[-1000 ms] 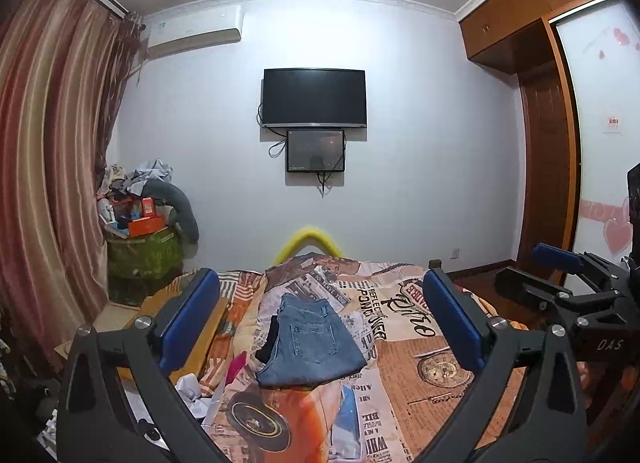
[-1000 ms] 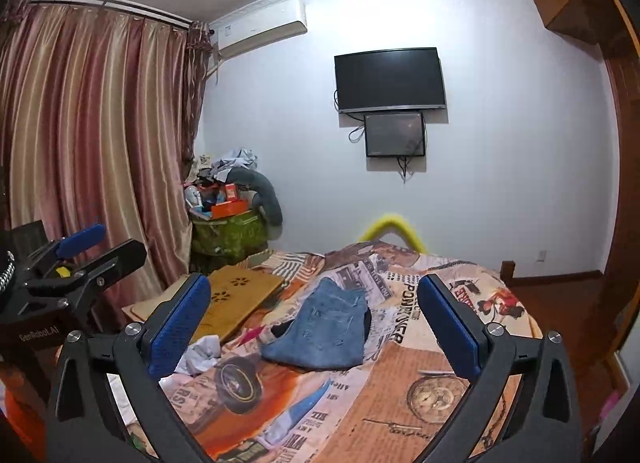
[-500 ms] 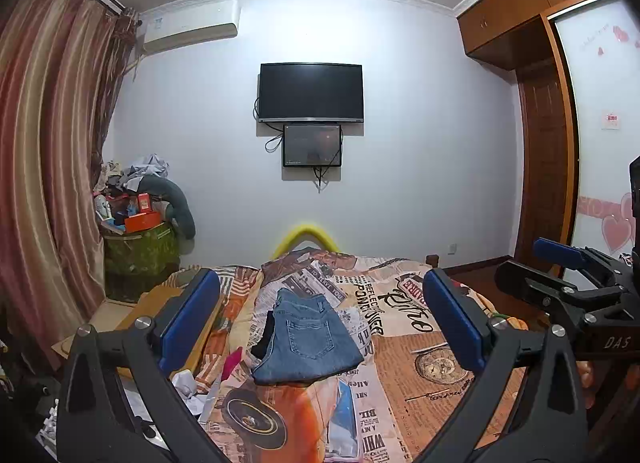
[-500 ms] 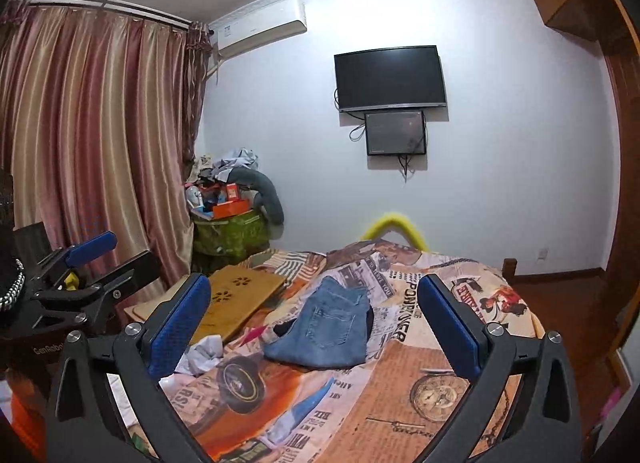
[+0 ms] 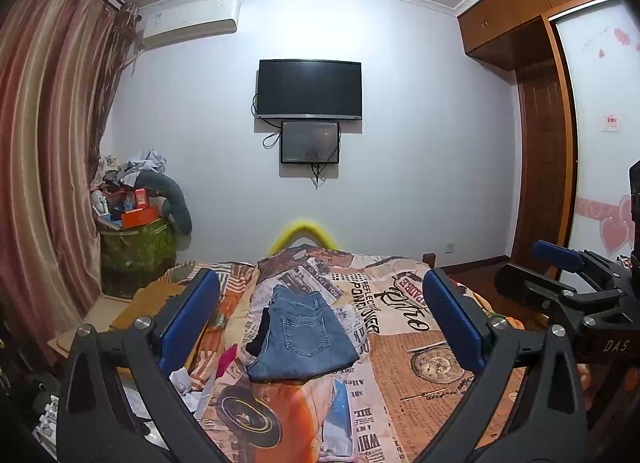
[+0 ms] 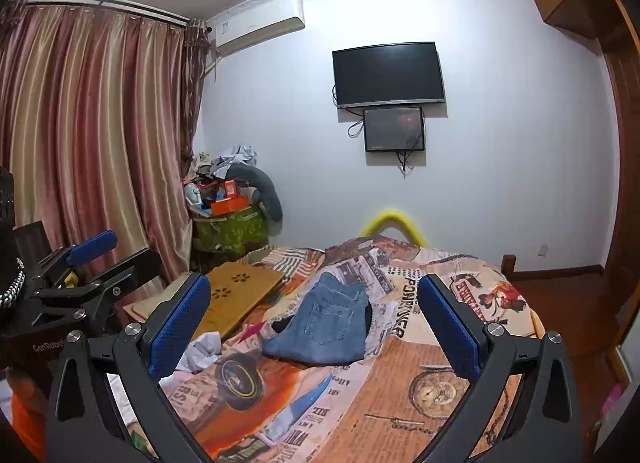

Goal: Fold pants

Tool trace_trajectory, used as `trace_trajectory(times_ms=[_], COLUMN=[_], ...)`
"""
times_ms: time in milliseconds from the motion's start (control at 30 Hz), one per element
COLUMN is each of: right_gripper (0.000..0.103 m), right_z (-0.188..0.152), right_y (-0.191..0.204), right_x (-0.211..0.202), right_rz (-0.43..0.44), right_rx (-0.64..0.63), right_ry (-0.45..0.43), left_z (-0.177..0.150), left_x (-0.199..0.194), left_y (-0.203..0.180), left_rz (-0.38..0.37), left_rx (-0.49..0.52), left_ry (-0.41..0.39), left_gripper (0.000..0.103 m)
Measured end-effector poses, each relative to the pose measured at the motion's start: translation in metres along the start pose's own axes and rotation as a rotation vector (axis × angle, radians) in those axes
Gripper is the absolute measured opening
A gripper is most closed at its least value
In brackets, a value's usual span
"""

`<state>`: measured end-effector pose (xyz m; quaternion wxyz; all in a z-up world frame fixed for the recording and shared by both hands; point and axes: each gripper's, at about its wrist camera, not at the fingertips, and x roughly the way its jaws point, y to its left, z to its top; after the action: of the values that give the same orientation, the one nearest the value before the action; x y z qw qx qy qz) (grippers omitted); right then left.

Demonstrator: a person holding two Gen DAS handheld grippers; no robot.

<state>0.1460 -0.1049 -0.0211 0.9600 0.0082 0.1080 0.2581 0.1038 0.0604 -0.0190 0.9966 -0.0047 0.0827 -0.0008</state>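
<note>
In a cluttered bedroom, striped curtains (image 6: 92, 135) are hanging at far left, and beside them a heap of boxes and clothes (image 6: 228, 187) is sitting on a green-covered stand in the corner. A wooden lap board (image 6: 236, 295) is lying at the bed's left edge, with crumpled white cloth (image 6: 200, 351) just beside it.

The left gripper (image 5: 320, 323) is hovering above the near end of the bed, its blue-padded jaws spread wide and gripping nothing. Framed between those jaws, the pants (image 5: 300, 339), a pair of blue jeans, are lying on the printed bedspread (image 5: 420, 363) near the middle of the bed, well apart from both tools. They are showing as a compact rectangular bundle with a back pocket facing up and a neat folded edge nearest the cameras; a dark garment (image 5: 260, 333) is peeking out along their left side, touching them.

The right gripper (image 6: 316, 323) is likewise hanging over the bed's near end, its jaws spread open and empty.

Judging by the tidy bundle and both tools standing off, the folding is looking finished or nearly so; whether one more fold or a smoothing pass is intended cannot be told. On the far wall, a dark television (image 5: 309, 89) is hanging above a smaller screen (image 5: 310, 142).
</note>
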Motion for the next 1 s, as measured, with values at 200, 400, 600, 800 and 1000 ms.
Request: trace_trajectory(times_ms=[200,400,600,800,1000], right_gripper=[0.103,0.103,0.103,0.103,0.103], right_z=[0.0018,0.003,0.0034,0.0033,0.0051], right_y=[-0.0005,-0.0007,-0.0006,-0.0011,-0.0007], right_x=[-0.0015,-0.0024,-0.0017,-0.0018,-0.0019], right_rz=[-0.004,-0.002,-0.003,-0.002,-0.004], right_rx=[0.006,0.008,0.009,0.01,0.016], right_ry=[0.002,0.002,0.003,0.002,0.004], left_z=[-0.0002,-0.0002,-0.0005,-0.0007,-0.0003], left_x=[0.0014,0.0028,0.004,0.0052,0.0065], left_y=[0.0001,-0.0002,-0.0006,-0.0003,0.0019], left_rz=[-0.004,-0.008,-0.017,-0.029,-0.043], left_rx=[0.0,-0.001,-0.002,-0.004,-0.02], left_ry=[0.002,0.004,0.006,0.011,0.024], left_gripper=[0.102,0.102,0.102,0.103,0.103])
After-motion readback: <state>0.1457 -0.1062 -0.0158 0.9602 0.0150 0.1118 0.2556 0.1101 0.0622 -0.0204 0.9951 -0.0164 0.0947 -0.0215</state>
